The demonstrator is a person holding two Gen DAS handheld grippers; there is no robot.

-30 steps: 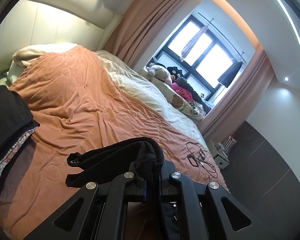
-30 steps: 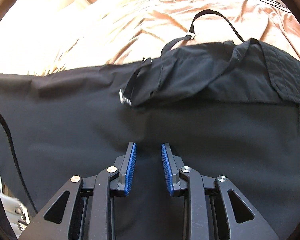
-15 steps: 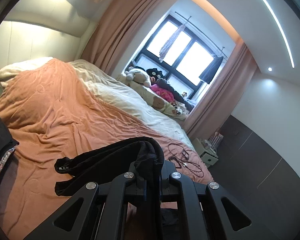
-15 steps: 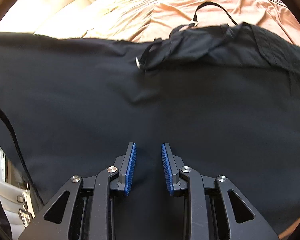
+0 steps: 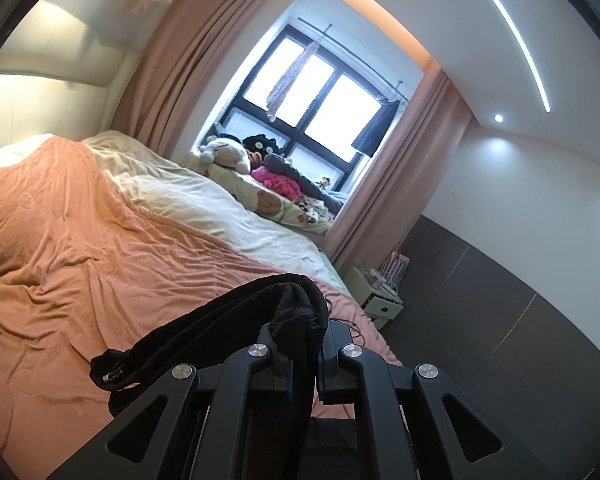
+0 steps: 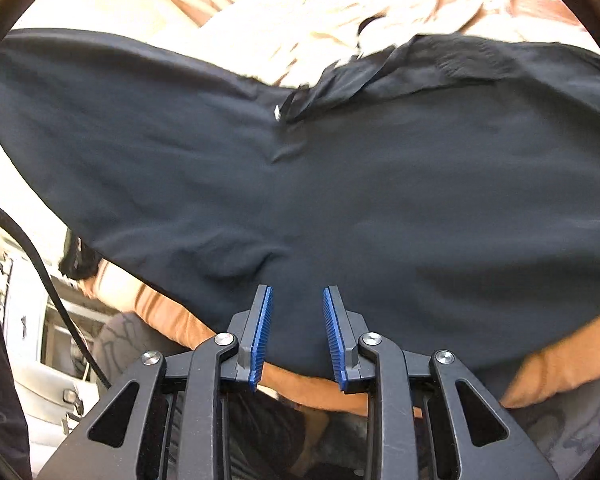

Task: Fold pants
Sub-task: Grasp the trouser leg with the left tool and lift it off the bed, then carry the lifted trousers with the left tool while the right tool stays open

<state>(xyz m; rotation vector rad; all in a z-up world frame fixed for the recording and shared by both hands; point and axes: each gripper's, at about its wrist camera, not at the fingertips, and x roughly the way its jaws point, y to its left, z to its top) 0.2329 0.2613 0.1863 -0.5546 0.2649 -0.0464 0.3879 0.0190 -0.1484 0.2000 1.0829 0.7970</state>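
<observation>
My left gripper (image 5: pixel 304 344) is shut on a bunched fold of the black pants (image 5: pixel 220 320), held up above the orange bed cover (image 5: pixel 80 240). A cord end with a metal tip (image 5: pixel 108 376) hangs from the cloth at the lower left. In the right wrist view the rest of the black pants (image 6: pixel 340 180) lies spread across the bed, drawstring (image 6: pixel 300 100) near its far edge. My right gripper (image 6: pixel 296 320) hovers over the pants' near edge, blue pads (image 6: pixel 260 332) apart with nothing between them. The orange cover (image 6: pixel 172 316) shows under that edge.
Cream bedding (image 5: pixel 220 208) and plush toys (image 5: pixel 228 152) lie by the window (image 5: pixel 312 92), with pink curtains (image 5: pixel 400 168) beside it. A white nightstand (image 5: pixel 376 296) stands past the bed's corner. A black cable (image 6: pixel 40 272) and white furniture (image 6: pixel 28 320) are at the left of the right wrist view.
My left gripper has risen with the pants and swung toward the window; the dark clothes pile at the left has left its view. My right gripper has drawn back to the pants' near edge.
</observation>
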